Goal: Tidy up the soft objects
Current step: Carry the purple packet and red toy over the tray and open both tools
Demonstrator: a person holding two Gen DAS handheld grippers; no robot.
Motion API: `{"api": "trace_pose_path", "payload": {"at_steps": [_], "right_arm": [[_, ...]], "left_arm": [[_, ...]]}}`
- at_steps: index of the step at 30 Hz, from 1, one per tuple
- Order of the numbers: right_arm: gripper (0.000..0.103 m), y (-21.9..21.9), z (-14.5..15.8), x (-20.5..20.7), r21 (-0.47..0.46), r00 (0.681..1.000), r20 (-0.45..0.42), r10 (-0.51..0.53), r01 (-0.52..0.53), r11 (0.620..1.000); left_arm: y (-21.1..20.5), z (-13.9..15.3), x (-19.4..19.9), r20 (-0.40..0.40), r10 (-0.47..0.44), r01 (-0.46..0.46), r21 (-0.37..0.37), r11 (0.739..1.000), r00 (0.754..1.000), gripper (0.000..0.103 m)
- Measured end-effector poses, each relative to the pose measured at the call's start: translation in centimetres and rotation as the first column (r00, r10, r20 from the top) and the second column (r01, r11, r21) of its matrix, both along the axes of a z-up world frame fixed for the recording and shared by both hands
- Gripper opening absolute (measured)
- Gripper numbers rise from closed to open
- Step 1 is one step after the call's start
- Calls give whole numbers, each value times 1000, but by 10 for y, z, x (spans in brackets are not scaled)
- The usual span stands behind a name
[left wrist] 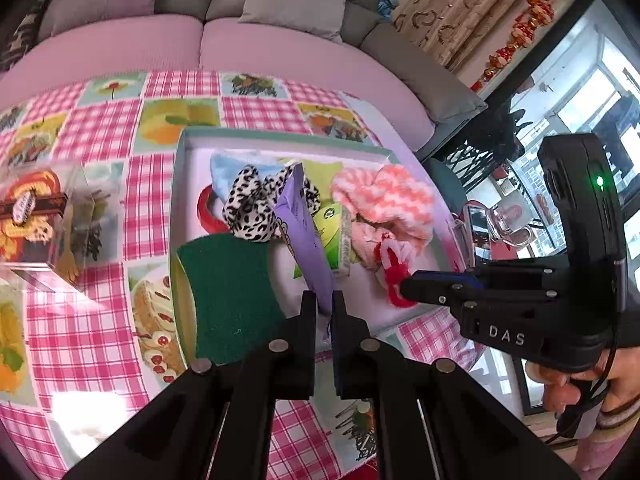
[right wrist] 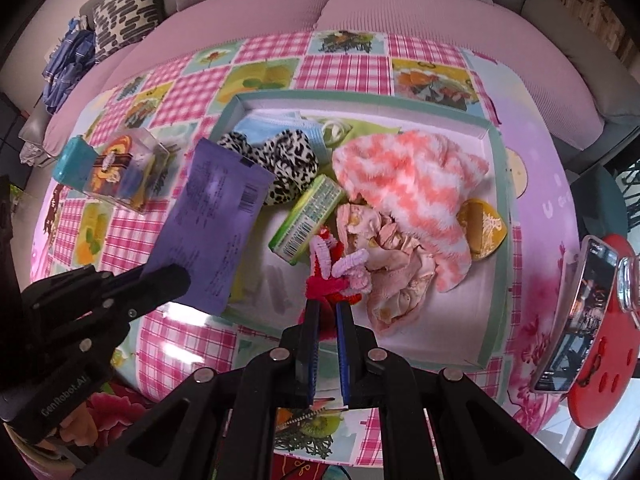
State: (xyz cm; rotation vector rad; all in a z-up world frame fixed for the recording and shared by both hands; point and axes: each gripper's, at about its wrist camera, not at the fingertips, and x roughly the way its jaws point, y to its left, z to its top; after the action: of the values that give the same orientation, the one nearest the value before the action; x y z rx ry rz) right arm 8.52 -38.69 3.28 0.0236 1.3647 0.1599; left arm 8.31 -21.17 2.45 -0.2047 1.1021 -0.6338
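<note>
Left gripper (left wrist: 324, 304) fingers pinch a purple packet (right wrist: 218, 216) at its corner, lifted over the tray (right wrist: 494, 216); right gripper (right wrist: 329, 306) fingers clamp a red-and-pink chenille twist (right wrist: 340, 276), apparently off the tray floor. Best lifted straight up, clearing the fuzzy coral cloth (right wrist: 412, 184); bare worktop (right wrist: 192, 344) lies nearside.

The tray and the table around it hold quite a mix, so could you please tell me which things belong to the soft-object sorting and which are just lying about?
Job:
purple packet, in left gripper
red-and-pink chenille twist, in right gripper
coral fuzzy cloth
leopard-print fabric
green scouring pad
tray

Lying about:
clear box
phone
</note>
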Motion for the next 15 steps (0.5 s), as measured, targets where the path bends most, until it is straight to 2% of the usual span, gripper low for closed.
{"api": "trace_pose_path", "payload": {"at_steps": [5, 10, 13, 15], "right_arm": [[9, 0, -17, 4, -9, 999, -37, -14, 13, 1000], [10, 0, -32, 8, -19, 997, -67, -26, 24, 1000], [12, 1, -38, 8, -26, 996, -82, -24, 22, 999], [13, 2, -39, 8, -34, 996, -85, -22, 19, 999]], "left_arm": [[6, -16, 8, -59, 22, -23, -24, 999, 998, 6], [11, -30, 12, -109, 34, -35, -11, 999, 993, 7], [16, -34, 11, -133, 38, -40, -13, 999, 990, 11], [20, -34, 10, -132, 45, -44, 8, 999, 990, 18]]}}
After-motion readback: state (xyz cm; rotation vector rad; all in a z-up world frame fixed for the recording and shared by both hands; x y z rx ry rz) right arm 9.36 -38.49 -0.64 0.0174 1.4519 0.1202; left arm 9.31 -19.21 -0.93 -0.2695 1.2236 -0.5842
